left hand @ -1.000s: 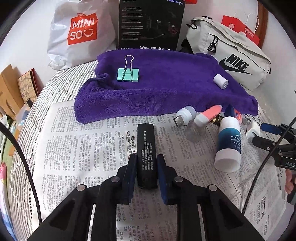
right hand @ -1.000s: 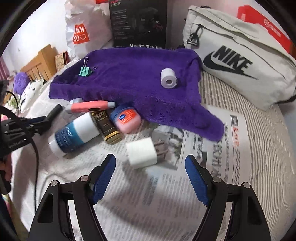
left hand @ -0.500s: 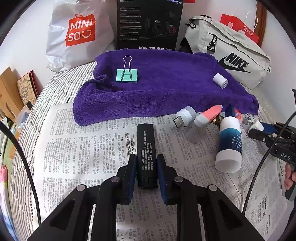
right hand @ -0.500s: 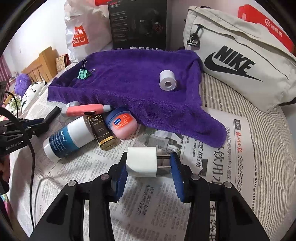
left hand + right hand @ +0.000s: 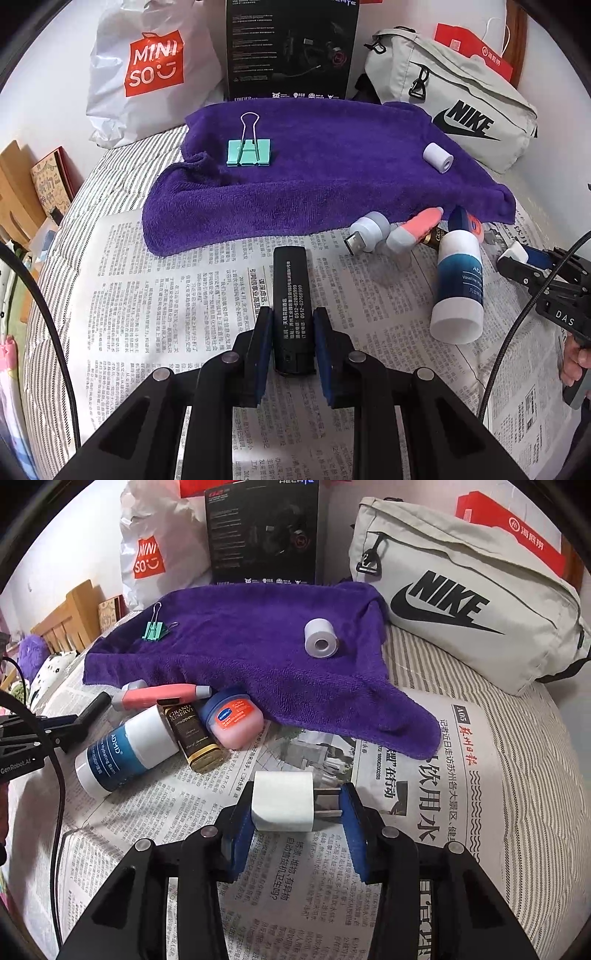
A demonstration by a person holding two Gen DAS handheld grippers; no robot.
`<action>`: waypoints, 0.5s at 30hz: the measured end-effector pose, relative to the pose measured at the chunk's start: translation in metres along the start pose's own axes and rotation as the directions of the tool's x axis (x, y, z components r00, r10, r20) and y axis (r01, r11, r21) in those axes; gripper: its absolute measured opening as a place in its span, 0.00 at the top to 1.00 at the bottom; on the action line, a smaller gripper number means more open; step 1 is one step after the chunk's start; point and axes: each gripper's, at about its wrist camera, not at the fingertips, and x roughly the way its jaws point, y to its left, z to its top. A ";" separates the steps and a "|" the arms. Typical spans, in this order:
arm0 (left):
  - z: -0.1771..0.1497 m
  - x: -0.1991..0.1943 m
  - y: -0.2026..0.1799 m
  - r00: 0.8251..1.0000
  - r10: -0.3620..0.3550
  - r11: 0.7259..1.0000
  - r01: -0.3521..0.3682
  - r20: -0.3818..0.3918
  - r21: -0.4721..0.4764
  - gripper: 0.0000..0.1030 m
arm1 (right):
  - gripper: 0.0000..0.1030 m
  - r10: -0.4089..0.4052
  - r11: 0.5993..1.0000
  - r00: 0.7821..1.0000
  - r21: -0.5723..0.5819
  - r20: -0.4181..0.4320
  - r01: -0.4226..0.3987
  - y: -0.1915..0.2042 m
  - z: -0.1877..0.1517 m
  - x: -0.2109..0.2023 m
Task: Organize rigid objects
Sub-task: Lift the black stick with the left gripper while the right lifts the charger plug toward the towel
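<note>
Black and slim, the lighter-like stick (image 5: 290, 306) lies on the newspaper (image 5: 162, 295), clamped between the blue pads of the left tool (image 5: 291, 338). The right tool (image 5: 295, 812) is clamped on a white plug adapter (image 5: 282, 800), prongs against its right pad. Ahead of both tools lie a purple towel (image 5: 258, 657), a lotion bottle (image 5: 125, 749) and a small jar (image 5: 234, 718).

MINISO on plastic bag (image 5: 147, 74); NIKE on pouch (image 5: 461, 602); jar (image 5: 234, 718) probably Vaseline.
</note>
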 end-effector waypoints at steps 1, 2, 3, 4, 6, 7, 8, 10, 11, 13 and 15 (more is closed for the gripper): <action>0.000 0.000 0.000 1.000 0.000 1.000 0.000 0.004 -0.002 0.79 | 0.57 -0.002 1.000 1.000 -0.002 0.005 0.002 0.000 -0.001 0.000; -0.001 0.000 0.000 1.000 0.001 1.000 -0.001 0.008 -0.004 0.79 | 0.57 -0.005 1.000 1.000 -0.004 0.009 0.005 0.001 -0.001 0.000; -0.002 0.000 -0.001 1.000 0.004 1.000 -0.004 0.011 -0.003 0.79 | 0.57 -0.004 1.000 1.000 -0.004 0.011 0.004 0.001 -0.001 0.000; -0.002 0.000 -0.002 1.000 0.007 1.000 -0.007 0.012 -0.003 0.79 | 0.57 -0.003 1.000 1.000 -0.003 0.010 0.003 0.001 -0.002 0.000; -0.002 0.000 -0.002 1.000 0.012 1.000 -0.011 0.015 -0.004 0.79 | 0.57 -0.002 1.000 1.000 -0.002 0.010 0.002 0.001 -0.001 0.000; -0.001 0.001 -0.003 1.000 0.012 1.000 -0.012 0.015 0.000 0.79 | 0.57 -0.002 1.000 1.000 -0.002 0.011 0.002 0.001 -0.002 0.000; -0.001 0.001 -0.003 1.000 0.010 1.000 -0.010 0.014 0.001 0.79 | 0.57 0.000 1.000 1.000 -0.001 0.010 0.000 0.000 -0.001 0.000; 0.001 0.001 -0.001 1.000 0.002 1.000 -0.002 0.009 -0.002 0.79 | 0.57 0.000 1.000 1.000 -0.005 0.004 0.000 0.001 0.000 0.000; 0.001 0.001 -0.001 1.000 0.000 1.000 0.000 0.007 -0.005 0.79 | 0.57 0.001 1.000 1.000 -0.010 0.001 -0.001 0.001 0.000 0.000; 0.002 0.000 0.002 1.000 0.003 1.000 -0.003 0.007 -0.018 0.79 | 0.57 0.021 1.000 1.000 -0.007 -0.011 -0.021 -0.001 0.002 0.000; 0.001 -0.001 0.004 1.000 0.007 1.000 -0.006 0.011 -0.025 0.79 | 0.57 0.034 0.999 0.999 -0.004 -0.027 -0.034 -0.004 0.002 -0.001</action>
